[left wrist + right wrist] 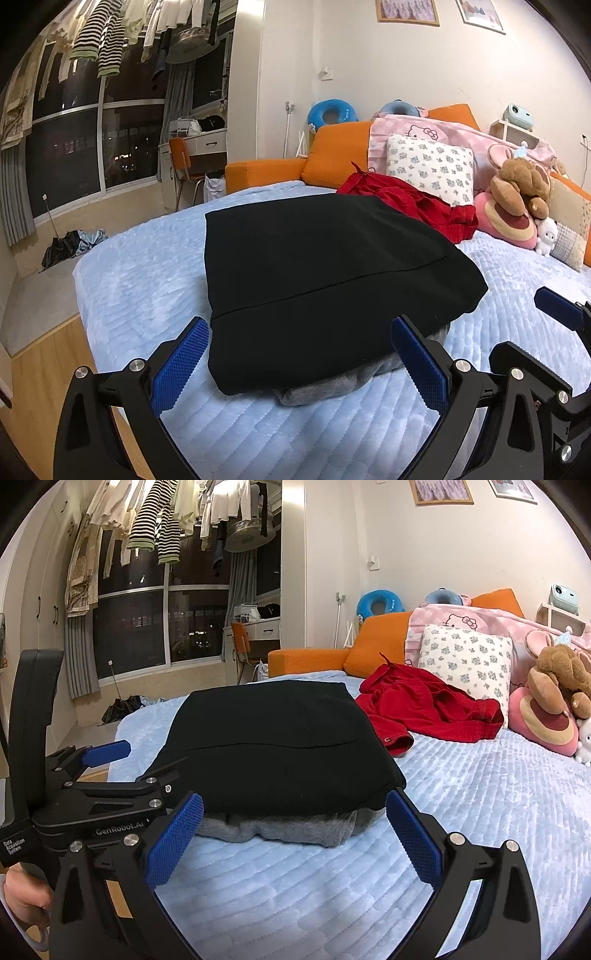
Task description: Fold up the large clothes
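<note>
Jaws on both the left gripper (299, 363) and right gripper (293, 840) stand spread, holding nothing. A folded black garment (325, 280) sits on the bed (147, 266), atop grey fabric (280, 825) (poking out underneath). Grab only the black layer and this tidy stack could slide apart.

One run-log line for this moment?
left gripper: open | right gripper: open | black garment: folded | red garment: unfolded

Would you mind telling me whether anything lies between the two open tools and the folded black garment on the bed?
Nothing visible does. The left tool and right tool are both open right at the near edge of the black garment, with only bare blue bedspread below them. The red garment lies behind the pile.
</note>
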The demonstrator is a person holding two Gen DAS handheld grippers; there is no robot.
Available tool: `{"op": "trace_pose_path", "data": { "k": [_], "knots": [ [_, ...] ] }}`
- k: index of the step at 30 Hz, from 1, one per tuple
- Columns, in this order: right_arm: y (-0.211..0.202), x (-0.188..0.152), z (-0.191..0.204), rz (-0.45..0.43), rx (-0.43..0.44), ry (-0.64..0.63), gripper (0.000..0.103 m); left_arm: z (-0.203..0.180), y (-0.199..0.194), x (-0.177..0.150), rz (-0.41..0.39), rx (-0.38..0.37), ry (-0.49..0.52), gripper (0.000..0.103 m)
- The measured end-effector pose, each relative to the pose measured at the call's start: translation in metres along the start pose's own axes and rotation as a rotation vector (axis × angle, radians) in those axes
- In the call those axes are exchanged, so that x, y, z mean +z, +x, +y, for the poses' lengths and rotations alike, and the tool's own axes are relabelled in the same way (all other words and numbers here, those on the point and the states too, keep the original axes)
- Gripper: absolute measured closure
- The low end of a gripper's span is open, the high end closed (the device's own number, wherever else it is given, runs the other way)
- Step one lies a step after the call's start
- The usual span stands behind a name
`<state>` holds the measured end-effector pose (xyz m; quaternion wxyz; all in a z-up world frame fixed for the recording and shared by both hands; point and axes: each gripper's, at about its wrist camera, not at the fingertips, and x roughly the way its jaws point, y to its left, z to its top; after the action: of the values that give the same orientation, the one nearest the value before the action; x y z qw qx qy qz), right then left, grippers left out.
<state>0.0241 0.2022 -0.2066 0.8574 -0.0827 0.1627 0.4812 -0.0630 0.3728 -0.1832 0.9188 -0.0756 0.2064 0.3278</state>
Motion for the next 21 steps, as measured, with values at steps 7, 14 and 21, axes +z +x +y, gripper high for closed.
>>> {"op": "trace_pose_path", "data": {
  "k": [7, 14, 21],
  "knots": [
    [-0.002, -0.001, -0.001, 0.006, -0.005, 0.0, 0.005, -0.001, 0.003, 0.002, 0.003, 0.01, -0.004, 0.003],
    [0.0, -0.001, -0.002, 0.001, -0.018, 0.003, 0.005, -0.001, 0.0, 0.001, -0.005, 0.024, 0.0, 0.003],
    [0.0, 0.002, -0.003, -0.025, -0.029, 0.0, 0.005, 0.003, -0.009, 0.0, -0.029, 0.044, -0.007, 0.003]
  ]
}}
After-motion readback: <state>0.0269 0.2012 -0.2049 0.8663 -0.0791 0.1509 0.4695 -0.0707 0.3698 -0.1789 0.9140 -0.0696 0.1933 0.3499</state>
